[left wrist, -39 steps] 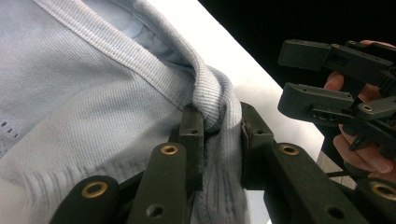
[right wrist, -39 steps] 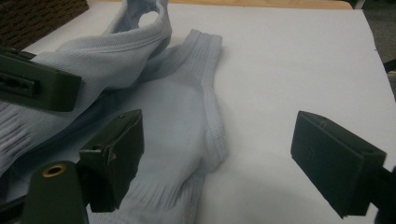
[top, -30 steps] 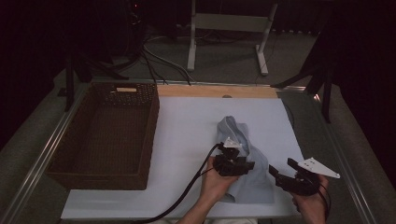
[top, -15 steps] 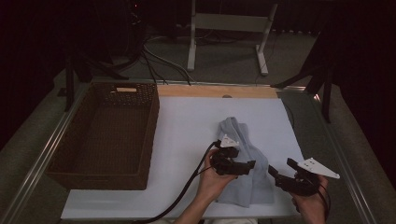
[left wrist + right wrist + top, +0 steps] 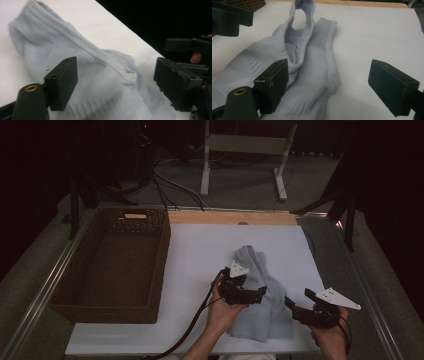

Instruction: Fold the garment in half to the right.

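Observation:
A pair of pale blue socks (image 5: 257, 320) lies crumpled on the white sheet (image 5: 200, 250), near its front edge. My left gripper (image 5: 259, 293) hovers over the middle of the socks and points right. Its jaws have just been opening and now stand wide apart in the left gripper view (image 5: 115, 72). The socks (image 5: 95, 65) lie below them, untouched by the pads. My right gripper (image 5: 300, 301) is open at the socks' right edge and points left. In the right gripper view (image 5: 328, 70) the socks (image 5: 312, 65) lie under and ahead of its left jaw, one cuff gaping open.
A dark wicker basket (image 5: 162, 265) stands at the left of the sheet. A wooden strip (image 5: 235, 217) runs along the far edge. Metal rails border the table, and a white stand (image 5: 245, 150) and cables are on the floor beyond.
The left gripper's jaws have spread apart above the socks, and the hand has shifted slightly left. The right gripper has stayed where it was.

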`<act>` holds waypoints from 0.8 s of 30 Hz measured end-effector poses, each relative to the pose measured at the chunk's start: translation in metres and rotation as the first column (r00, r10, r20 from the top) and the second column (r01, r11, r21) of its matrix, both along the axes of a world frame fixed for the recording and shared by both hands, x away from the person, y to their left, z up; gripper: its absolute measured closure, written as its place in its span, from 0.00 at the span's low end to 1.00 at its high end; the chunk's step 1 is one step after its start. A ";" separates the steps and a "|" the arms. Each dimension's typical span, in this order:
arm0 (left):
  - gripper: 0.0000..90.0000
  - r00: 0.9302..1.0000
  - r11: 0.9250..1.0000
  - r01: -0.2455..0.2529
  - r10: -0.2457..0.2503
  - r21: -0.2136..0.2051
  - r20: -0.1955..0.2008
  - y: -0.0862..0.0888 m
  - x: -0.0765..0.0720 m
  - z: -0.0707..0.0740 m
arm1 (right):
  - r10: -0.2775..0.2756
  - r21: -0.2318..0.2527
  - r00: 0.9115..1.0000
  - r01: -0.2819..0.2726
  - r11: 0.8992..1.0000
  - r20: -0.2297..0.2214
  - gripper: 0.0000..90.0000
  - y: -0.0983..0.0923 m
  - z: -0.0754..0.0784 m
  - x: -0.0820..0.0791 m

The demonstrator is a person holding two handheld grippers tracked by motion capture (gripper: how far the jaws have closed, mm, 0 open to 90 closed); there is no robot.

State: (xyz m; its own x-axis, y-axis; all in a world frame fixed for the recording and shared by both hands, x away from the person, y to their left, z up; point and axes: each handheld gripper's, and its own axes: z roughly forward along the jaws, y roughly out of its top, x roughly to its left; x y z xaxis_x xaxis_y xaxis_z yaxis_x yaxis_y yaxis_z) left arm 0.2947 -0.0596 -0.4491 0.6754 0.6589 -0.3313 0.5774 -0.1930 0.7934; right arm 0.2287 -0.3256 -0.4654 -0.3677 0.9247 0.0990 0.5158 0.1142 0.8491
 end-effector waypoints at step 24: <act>0.04 0.993 0.997 -0.078 0.077 0.004 0.086 0.048 -0.001 -0.004 | 0.075 0.000 0.994 -0.075 0.997 -0.073 0.24 0.024 -0.002 0.017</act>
State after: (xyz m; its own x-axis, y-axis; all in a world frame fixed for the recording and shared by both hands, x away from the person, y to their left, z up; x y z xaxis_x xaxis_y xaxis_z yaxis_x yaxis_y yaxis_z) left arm 0.2937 -0.0117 -0.4533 0.6480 0.7124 -0.2695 0.5207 -0.1562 0.8393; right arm 0.2456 -0.3021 -0.4671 -0.4281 0.8949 0.1261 0.5665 0.1570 0.8090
